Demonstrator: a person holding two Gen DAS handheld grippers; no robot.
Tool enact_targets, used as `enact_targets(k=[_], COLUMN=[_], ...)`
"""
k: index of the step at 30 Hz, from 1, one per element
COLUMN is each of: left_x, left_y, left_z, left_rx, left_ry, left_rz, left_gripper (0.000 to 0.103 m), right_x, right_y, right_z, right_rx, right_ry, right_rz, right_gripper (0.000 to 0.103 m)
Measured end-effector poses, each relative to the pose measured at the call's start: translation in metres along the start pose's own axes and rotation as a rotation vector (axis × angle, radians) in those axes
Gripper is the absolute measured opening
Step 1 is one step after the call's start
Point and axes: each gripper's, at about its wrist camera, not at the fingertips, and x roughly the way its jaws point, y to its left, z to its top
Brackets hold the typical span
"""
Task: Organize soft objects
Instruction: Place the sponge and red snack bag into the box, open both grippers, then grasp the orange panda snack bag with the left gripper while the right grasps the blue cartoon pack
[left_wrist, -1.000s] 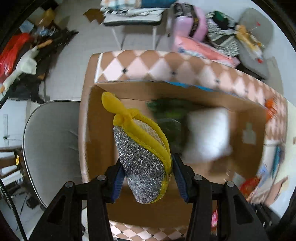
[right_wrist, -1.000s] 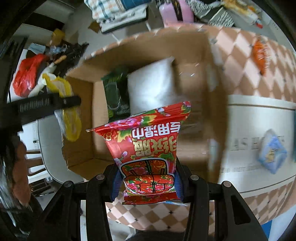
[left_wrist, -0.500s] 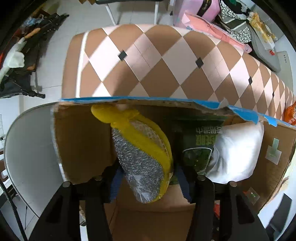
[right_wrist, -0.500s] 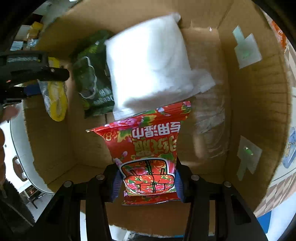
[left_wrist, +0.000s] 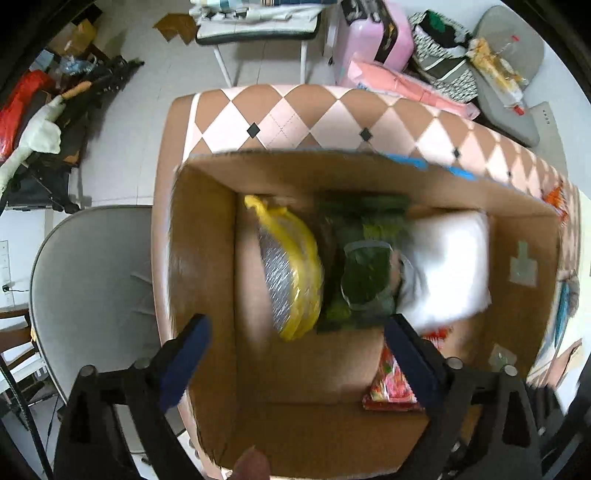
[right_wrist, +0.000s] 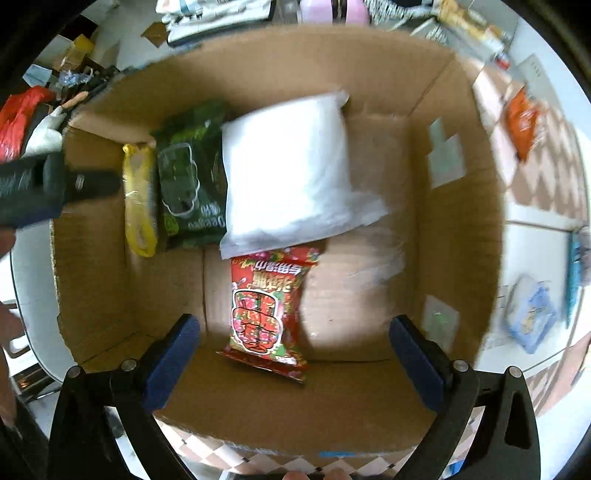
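Note:
A cardboard box (left_wrist: 207, 258) (right_wrist: 458, 192) holds a yellow and silver pouch (left_wrist: 291, 273) (right_wrist: 138, 199), a green packet (left_wrist: 365, 273) (right_wrist: 192, 184), a white pillow pack (left_wrist: 447, 266) (right_wrist: 291, 173) and a red printed packet (right_wrist: 269, 306) (left_wrist: 391, 384). My left gripper (left_wrist: 299, 354) is open and empty above the box, over its near left part. My right gripper (right_wrist: 295, 347) is open and empty just above the red packet. The left gripper also shows in the right wrist view (right_wrist: 55, 184) at the box's left wall.
The box stands on a pink and brown diamond-patterned table (left_wrist: 295, 118). A grey chair (left_wrist: 92, 280) is to its left. An orange packet (right_wrist: 522, 122) and a blue packet (right_wrist: 532, 317) lie on the table right of the box. Clutter covers the floor behind.
Both grippers have opened and let go. The yellow pouch now lies beside the green packet; the red packet lies in front of the white pack. Both grippers have risen.

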Motion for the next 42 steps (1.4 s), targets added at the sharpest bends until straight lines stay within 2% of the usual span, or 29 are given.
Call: enact_targets(k=[3, 11, 14, 18, 20, 22, 26, 29, 32, 39, 42], left_x=[-0.015, -0.047, -0.061, -0.081, -0.093, -0.102, -0.099, -0.081, -0.049, -0.012, -0.006], left_y=[0.003, 0.002, -0.004, -0.03, -0.05, -0.085, -0.152, -0.204, -0.245, -0.285, -0.294], left_z=[-0.025, -0.085, -0.104, -0.115, -0.12, -0.123, -0.119, -0.11, -0.095, -0.071, -0.058], left_rx=[0.0, -0.04, -0.049, -0.048, -0.026, 0.016, 0.116, 0.185, 0.236, 0.29, 0.299], left_ry=[-0.056, -0.165, -0.193, -0.242, -0.267, -0.285, -0.247, -0.227, -0.191, -0.166, -0.17], left_rz=[0.006, -0.007, -0.021, -0.017, -0.007, -0.026, -0.083, -0.027, 0.082, 0.29, 0.329], left_gripper=[0.1, 0.1, 0.1, 0.1, 0.1, 0.1, 0.1, 0.1, 0.1, 0.1, 0.1], right_x=[-0.021, -0.069, -0.079, -0.097, -0.111, -0.12, -0.123, -0.107, -0.071, 0.015, 0.042], right_y=[-0.002, -0.011, -0.018, -0.042, -0.069, -0.101, -0.185, -0.232, -0.258, -0.261, -0.26], right_z=[-0.015, -0.04, -0.051, -0.063, -0.068, -0.071, -0.073, -0.069, -0.059, -0.043, -0.04], right_rx=[-0.015, -0.042, -0.05, -0.036, -0.011, 0.009, 0.044, -0.018, -0.154, -0.463, -0.542], right_ry=[-0.063, -0.16, -0.172, -0.178, -0.206, -0.216, -0.209, -0.155, -0.054, 0.088, 0.147], right_rz=[-0.018, -0.012, 0.019, 0.113, 0.118, 0.086, 0.004, -0.077, -0.127, -0.243, -0.256], right_gripper=[0.103, 0.103, 0.103, 0.103, 0.103, 0.103, 0.103, 0.103, 0.103, 0.103, 0.103])
